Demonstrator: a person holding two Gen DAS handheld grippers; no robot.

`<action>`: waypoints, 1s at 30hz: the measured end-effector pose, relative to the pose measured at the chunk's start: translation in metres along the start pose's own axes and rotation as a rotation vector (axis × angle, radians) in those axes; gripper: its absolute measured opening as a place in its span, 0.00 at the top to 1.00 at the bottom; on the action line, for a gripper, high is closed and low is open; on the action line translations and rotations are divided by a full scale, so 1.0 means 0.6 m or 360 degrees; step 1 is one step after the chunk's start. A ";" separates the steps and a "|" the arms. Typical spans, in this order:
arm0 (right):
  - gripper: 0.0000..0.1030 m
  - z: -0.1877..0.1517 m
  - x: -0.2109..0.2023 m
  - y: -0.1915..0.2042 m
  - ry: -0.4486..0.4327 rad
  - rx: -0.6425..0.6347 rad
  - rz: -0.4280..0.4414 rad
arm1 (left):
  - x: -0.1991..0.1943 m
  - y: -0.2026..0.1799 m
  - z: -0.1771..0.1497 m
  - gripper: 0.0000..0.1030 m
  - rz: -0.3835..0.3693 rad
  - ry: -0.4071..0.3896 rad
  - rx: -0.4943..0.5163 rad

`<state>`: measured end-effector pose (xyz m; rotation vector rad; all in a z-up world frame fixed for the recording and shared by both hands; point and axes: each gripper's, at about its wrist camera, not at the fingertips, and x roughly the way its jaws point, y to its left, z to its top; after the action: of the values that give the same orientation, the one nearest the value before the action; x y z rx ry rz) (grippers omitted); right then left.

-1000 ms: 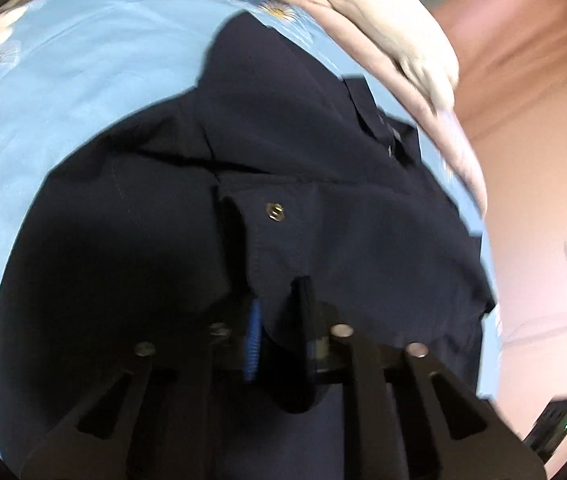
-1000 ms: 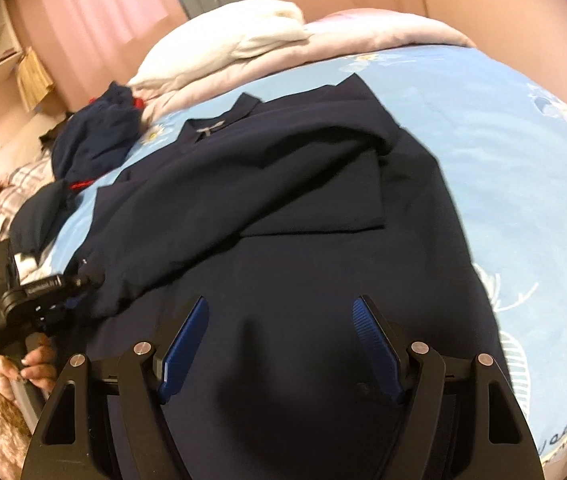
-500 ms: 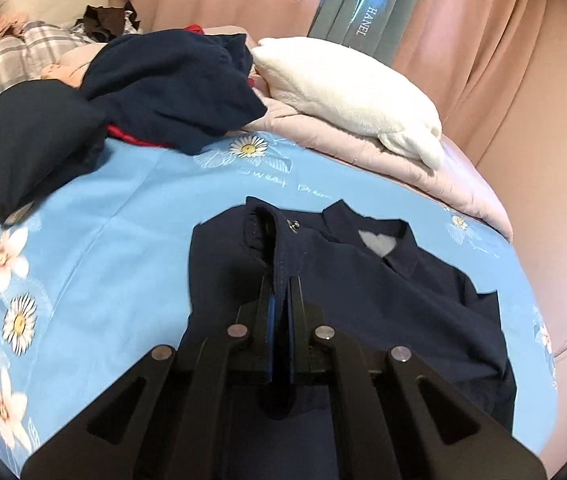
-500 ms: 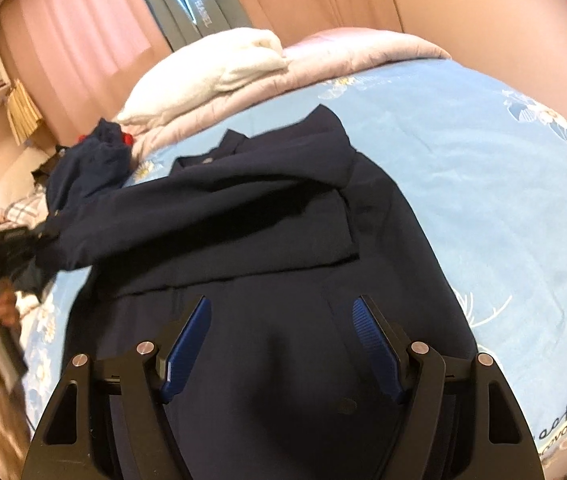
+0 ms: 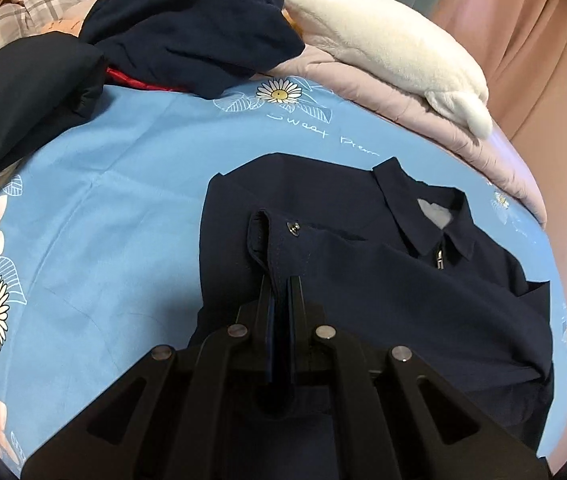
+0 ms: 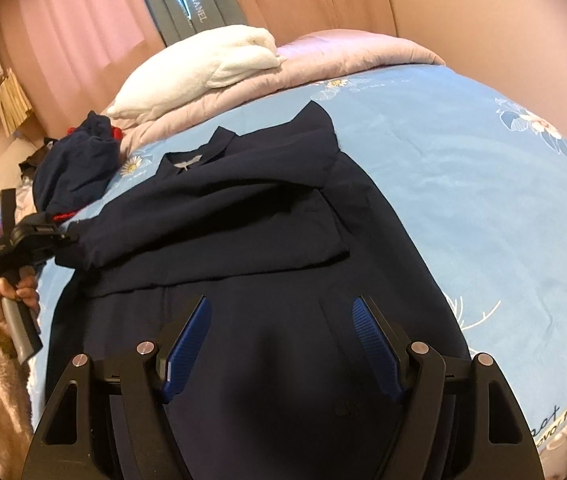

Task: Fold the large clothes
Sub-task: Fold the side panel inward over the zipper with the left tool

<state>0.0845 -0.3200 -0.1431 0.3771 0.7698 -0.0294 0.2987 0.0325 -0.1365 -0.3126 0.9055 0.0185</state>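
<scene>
A navy jacket (image 6: 267, 240) with a collar and zipper lies spread on the blue flowered bed sheet (image 6: 483, 208). It also shows in the left wrist view (image 5: 403, 288). My left gripper (image 5: 281, 284) is shut on the jacket's sleeve cuff (image 5: 279, 236), which has a metal snap, and holds it over the jacket's left side. In the right wrist view the left gripper (image 6: 49, 236) holds the sleeve end at the jacket's left edge. My right gripper (image 6: 281, 332) is open and empty, just above the jacket's lower part.
A pile of dark clothes (image 5: 187, 20) lies at the head of the bed on the left. A white pillow (image 5: 395, 40) rests on a pink quilt (image 5: 495, 152). Curtains (image 6: 83, 32) hang behind. A plaid cloth (image 5: 31, 4) lies far left.
My left gripper has carried the sleeve cuff up and out to the jacket's left side, turning from looking down at the jacket to facing the head of the bed. My right gripper stayed open, almost still.
</scene>
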 end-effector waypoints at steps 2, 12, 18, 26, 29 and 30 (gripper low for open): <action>0.28 -0.002 0.002 0.000 0.0013 0.0018 0.0018 | 0.011 0.002 -0.003 0.95 0.0021 0.0022 0.0008; 0.28 -0.006 0.010 0.000 0.0031 -0.0009 -0.0058 | 0.062 0.015 -0.019 0.90 0.0159 0.0126 0.0009; 0.28 -0.007 0.012 -0.008 0.0041 0.0010 -0.0078 | 0.073 0.020 -0.028 0.88 0.0183 0.0129 0.0026; 0.28 -0.009 0.022 -0.017 0.0083 0.0036 -0.0095 | 0.076 0.024 -0.035 0.84 0.0174 0.0091 0.0019; 0.28 0.004 0.022 -0.022 0.0068 0.0035 -0.0112 | 0.078 0.024 -0.033 0.84 0.0169 0.0108 -0.0005; 0.28 0.010 0.021 -0.025 0.0059 0.0039 -0.0126 | 0.078 0.024 -0.033 0.84 0.0169 0.0111 -0.0008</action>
<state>0.0952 -0.3346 -0.1527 0.3708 0.8217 -0.1064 0.3105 0.0356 -0.1877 -0.2712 0.9906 0.1084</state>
